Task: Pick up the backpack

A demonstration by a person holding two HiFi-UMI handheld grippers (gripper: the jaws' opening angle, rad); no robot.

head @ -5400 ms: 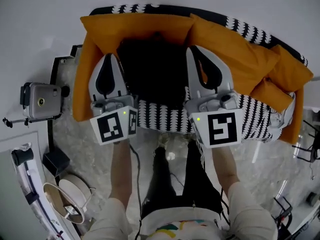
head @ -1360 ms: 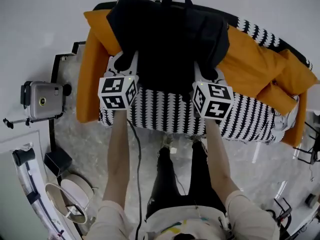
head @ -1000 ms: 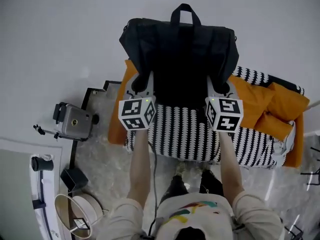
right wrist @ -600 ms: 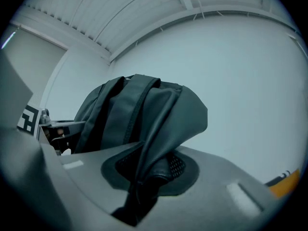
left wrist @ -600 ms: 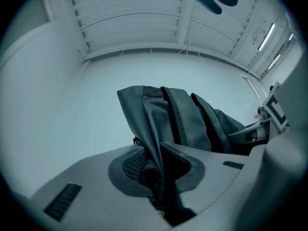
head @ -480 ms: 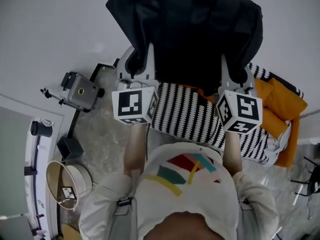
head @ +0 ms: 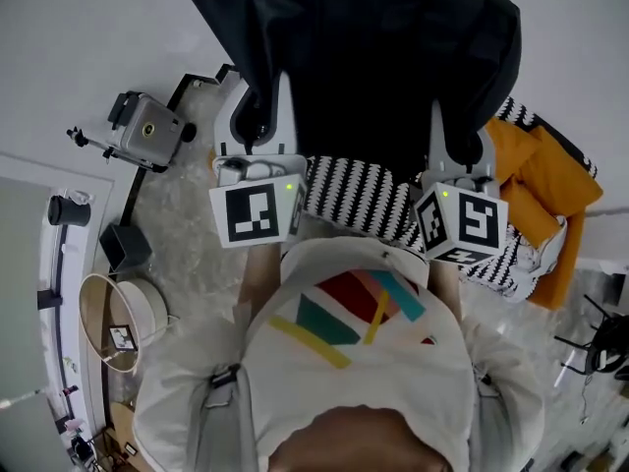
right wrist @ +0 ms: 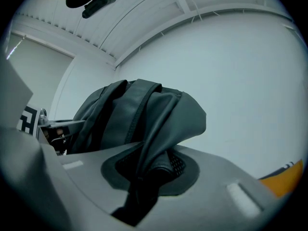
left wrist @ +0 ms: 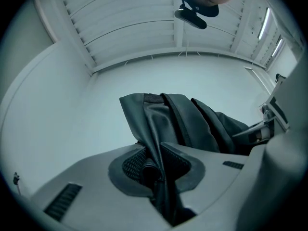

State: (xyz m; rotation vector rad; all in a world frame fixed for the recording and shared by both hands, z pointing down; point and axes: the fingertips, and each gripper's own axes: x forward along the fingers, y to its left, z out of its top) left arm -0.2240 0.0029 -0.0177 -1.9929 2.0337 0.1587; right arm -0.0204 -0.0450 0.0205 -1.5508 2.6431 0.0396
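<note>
Left gripper [head: 258, 116] and right gripper [head: 459, 131] of mine each pinch the black backpack [head: 373, 57] fabric; it spreads across the upper frame, between them.

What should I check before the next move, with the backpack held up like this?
1. Left tool shut on a fold of the backpack: ok.
2. Right tool shut on a fold at the other side: ok.
3. Two grips roughly level with each other in the head view: ok.
4. Backpack bottom off the striped cover: cannot tell, because from above the bag hides its own lower edge.
5. Loose straps free of the orange blanket: cannot tell.
6. Tripod camera apart from the bag: ok.
</note>
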